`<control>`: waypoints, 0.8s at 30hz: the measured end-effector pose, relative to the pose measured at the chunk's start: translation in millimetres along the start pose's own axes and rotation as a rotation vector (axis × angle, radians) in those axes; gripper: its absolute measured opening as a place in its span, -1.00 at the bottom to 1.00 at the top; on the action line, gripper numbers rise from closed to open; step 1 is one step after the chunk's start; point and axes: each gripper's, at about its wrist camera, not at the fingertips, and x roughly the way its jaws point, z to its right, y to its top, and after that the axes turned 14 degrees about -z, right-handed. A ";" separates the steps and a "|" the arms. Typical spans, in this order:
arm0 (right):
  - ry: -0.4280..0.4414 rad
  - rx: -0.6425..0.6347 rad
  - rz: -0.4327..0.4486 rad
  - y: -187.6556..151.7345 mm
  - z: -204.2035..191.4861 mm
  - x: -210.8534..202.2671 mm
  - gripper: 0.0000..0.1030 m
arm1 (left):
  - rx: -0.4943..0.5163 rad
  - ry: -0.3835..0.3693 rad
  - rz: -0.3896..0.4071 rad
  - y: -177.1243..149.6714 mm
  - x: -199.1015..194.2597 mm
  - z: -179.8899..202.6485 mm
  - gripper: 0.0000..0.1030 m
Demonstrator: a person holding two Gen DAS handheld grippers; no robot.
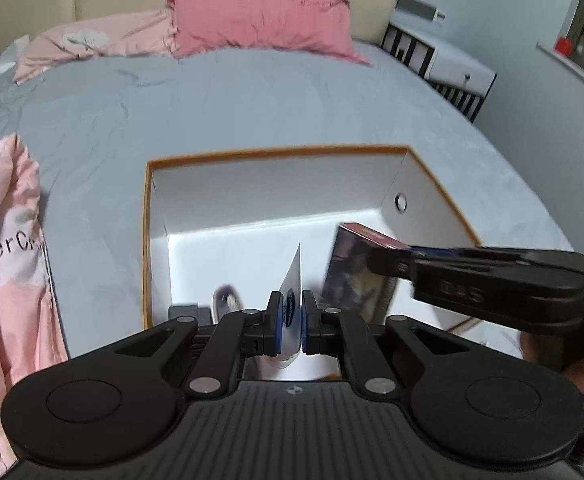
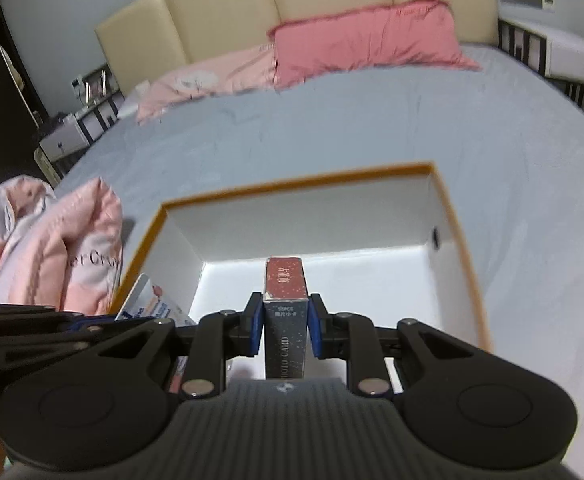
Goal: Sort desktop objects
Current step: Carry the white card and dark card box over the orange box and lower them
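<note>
A white box with an orange rim (image 1: 276, 153) (image 2: 292, 181) lies open on the grey bed. My left gripper (image 1: 292, 320) is shut on a thin white and blue packet (image 1: 292, 280), held edge-on over the box's near side. My right gripper (image 2: 284, 322) is shut on a small dark card box with a red top (image 2: 285, 304), also over the open box. In the left wrist view the card box (image 1: 352, 268) and the right gripper's fingers (image 1: 388, 262) reach in from the right. The packet (image 2: 148, 300) shows at the left in the right wrist view.
A pink quilt (image 1: 8, 248) (image 2: 64, 248) is bunched on the bed left of the box. Pink pillows (image 1: 260, 20) (image 2: 364, 36) lie by the cream headboard. A white bedside cabinet (image 1: 448, 60) stands at the right. A small dark object (image 1: 228, 300) lies in the box.
</note>
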 end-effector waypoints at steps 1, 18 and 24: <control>0.000 0.003 -0.005 0.3 -1.3 5.7 -0.53 | 0.000 -0.004 -0.018 -0.7 1.6 -1.3 -0.83; -0.001 -0.044 -0.122 -20.9 -26.4 32.1 -0.53 | 0.006 -0.038 -0.076 -12.0 11.6 -17.1 -0.83; 0.015 -0.024 -0.172 -21.2 -23.8 30.0 -0.53 | 0.001 -0.102 -0.064 -18.2 9.3 -26.2 -0.82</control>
